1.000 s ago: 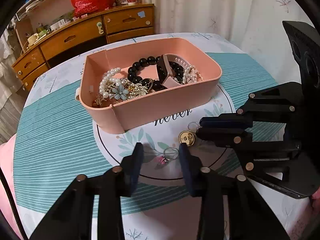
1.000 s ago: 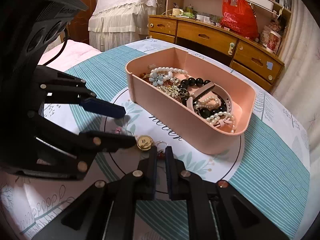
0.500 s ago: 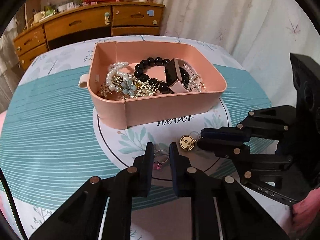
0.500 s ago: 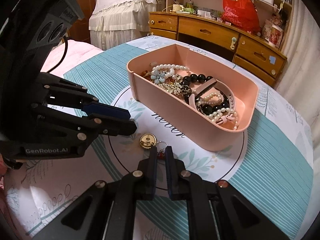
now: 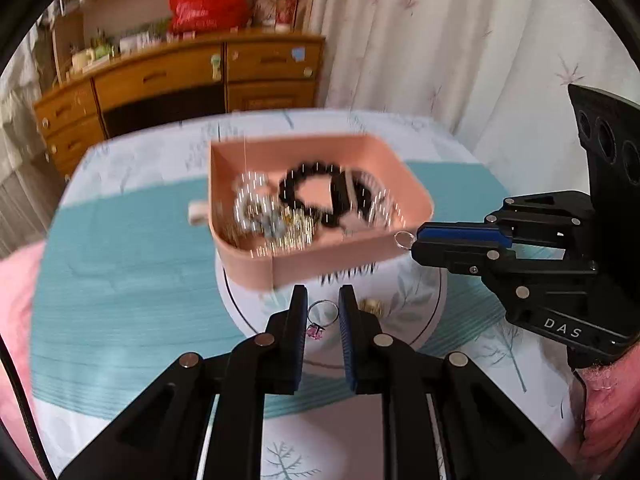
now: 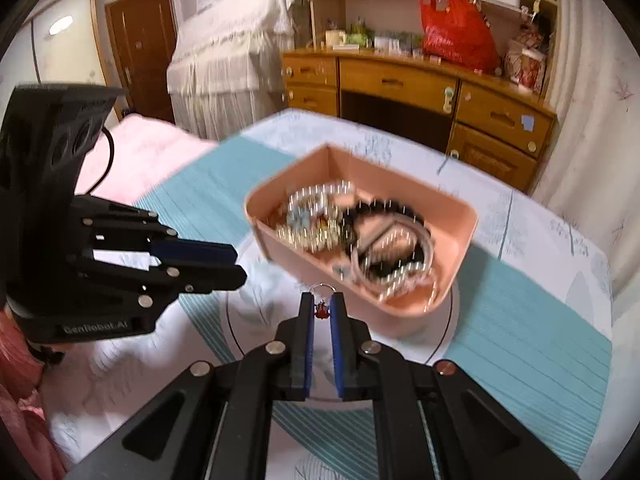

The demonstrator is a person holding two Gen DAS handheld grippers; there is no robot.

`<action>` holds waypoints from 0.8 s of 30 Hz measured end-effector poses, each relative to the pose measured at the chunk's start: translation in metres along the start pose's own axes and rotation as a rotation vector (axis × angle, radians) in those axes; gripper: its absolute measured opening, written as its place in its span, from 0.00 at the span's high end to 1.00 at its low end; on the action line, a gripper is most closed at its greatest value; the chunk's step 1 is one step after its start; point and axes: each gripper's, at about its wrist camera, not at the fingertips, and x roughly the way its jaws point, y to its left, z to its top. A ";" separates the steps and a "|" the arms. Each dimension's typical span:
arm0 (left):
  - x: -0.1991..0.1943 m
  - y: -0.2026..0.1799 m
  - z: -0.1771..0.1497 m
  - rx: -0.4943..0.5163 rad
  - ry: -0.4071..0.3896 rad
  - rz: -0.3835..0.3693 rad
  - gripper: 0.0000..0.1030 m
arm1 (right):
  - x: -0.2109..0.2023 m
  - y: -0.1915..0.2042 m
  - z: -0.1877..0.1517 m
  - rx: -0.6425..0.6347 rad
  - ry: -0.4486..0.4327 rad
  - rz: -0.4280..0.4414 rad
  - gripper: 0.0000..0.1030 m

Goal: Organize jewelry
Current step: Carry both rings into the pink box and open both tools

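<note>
My left gripper [image 5: 323, 298] is shut on a silver ring with a pink stone [image 5: 320, 320], held just above the tablecloth. My right gripper [image 6: 322, 300] is shut on a ring with a red stone [image 6: 322, 309], whose loop sticks out past the tips. In the left wrist view the right gripper [image 5: 416, 240] reaches in from the right with that ring [image 5: 403, 239] at the tray's front corner. The pink tray [image 5: 340, 264] [image 6: 400, 184] holds pearls, black beads and a watch. In the right wrist view the left gripper [image 6: 240, 264] hovers left of the tray.
A small gold pendant [image 5: 370, 305] lies on the white round mat [image 5: 420, 312] in front of the tray. The round table has a teal striped cloth [image 5: 120, 280]. Behind stand a wooden dresser [image 6: 400, 80], a red bag [image 6: 452, 32] and curtains [image 5: 440, 40].
The left jaws closed on the pink-stone ring. Both grippers then rose off the cloth with their rings, the right one towards the tray's front corner.
</note>
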 end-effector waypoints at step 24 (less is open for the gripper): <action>0.015 0.033 0.073 -0.096 -0.035 0.136 0.23 | 0.012 -0.024 0.011 0.151 -0.034 -0.016 0.80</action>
